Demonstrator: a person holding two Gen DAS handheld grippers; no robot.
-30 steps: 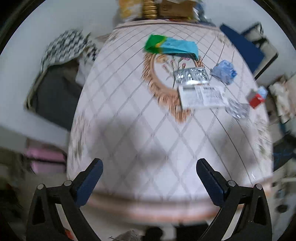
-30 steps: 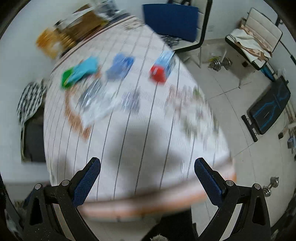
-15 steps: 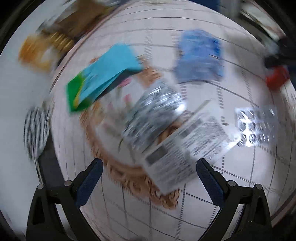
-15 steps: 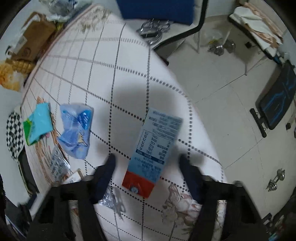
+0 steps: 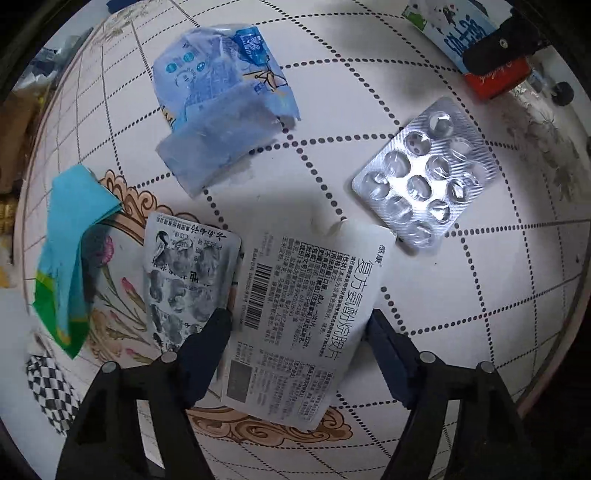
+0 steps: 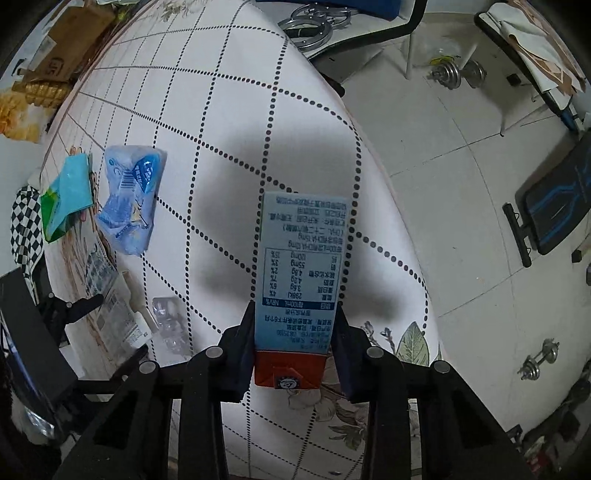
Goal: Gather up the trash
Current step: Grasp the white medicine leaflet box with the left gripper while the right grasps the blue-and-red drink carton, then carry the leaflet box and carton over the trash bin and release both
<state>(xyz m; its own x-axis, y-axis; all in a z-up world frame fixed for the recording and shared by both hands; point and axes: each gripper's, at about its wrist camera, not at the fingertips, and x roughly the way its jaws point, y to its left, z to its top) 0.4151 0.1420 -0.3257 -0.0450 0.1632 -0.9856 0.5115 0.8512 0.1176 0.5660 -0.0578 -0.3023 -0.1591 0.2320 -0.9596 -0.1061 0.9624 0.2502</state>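
Observation:
In the left wrist view my left gripper (image 5: 299, 328) straddles a flattened white medicine box (image 5: 306, 317) lying on the tablecloth; its fingers touch both edges. A printed blister sheet (image 5: 188, 284), a silver blister pack (image 5: 424, 173), a crumpled blue wrapper (image 5: 221, 110) and a teal-green packet (image 5: 70, 254) lie around it. In the right wrist view my right gripper (image 6: 295, 343) is shut on a blue-and-red milk carton (image 6: 301, 280) lying on the table. The carton also shows in the left wrist view (image 5: 476, 40).
The round table's white patterned cloth (image 6: 221, 122) drops off at its right edge to tiled floor. Chairs (image 6: 362, 26), dumbbells (image 6: 539, 362) and a black bench (image 6: 557, 199) stand on the floor. A cardboard box (image 6: 70, 40) and yellow items sit at the far table edge.
Both grippers came down to the table. The left closed in around the white medicine box. The right closed on the milk carton.

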